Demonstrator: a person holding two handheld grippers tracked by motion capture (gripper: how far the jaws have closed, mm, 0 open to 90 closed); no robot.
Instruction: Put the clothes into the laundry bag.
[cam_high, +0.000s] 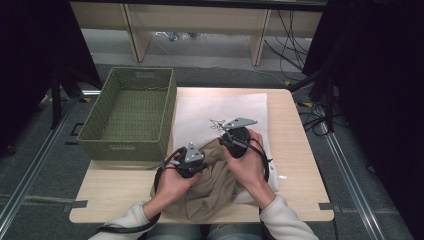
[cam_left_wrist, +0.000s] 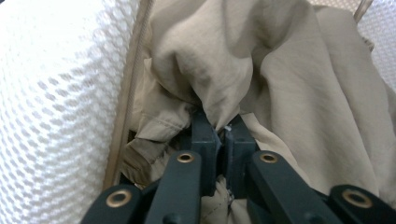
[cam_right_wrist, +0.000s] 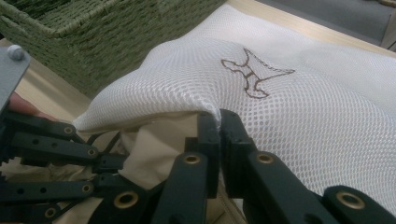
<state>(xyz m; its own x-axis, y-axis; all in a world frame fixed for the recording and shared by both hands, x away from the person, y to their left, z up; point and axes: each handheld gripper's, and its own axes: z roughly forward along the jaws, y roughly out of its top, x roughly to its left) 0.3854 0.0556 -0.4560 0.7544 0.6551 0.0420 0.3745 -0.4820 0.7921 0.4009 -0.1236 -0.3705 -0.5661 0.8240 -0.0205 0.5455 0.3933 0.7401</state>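
Left gripper (cam_high: 194, 164) is clenched on a fold of the tan garment (cam_high: 212, 187); the left gripper view shows the jaws pinched together with beige cloth (cam_left_wrist: 280, 84) caught between the tips. Right gripper (cam_high: 231, 141) is clenched on the edge of the white mesh laundry bag (cam_high: 220, 107); in the right gripper view the jaws meet on the bag's hem (cam_right_wrist: 205, 109), lifting the opening a little. The mesh bag (cam_right_wrist: 303, 107) lies flat on the desk (cam_high: 295, 145), its far part spread out toward the back edge, a small brown outline printed on it (cam_right_wrist: 254, 74). The tan garment sits bunched at the near end of the bag, partly inside the opening, partly spilling onto the desk toward the person. In the left gripper view the white mesh (cam_left_wrist: 51, 116) stands at the left of the garment, with the bag's beige trim between them. Both hands are close together over the garment, left hand (cam_high: 172, 182) and right hand (cam_high: 250, 167) gripping the tools. Green woven basket (cam_high: 131, 112) sits at the desk's left rear, just beside the bag, overhanging the desk edge. The left gripper's linkage (cam_right_wrist: 51, 154) shows low left in the right gripper view.
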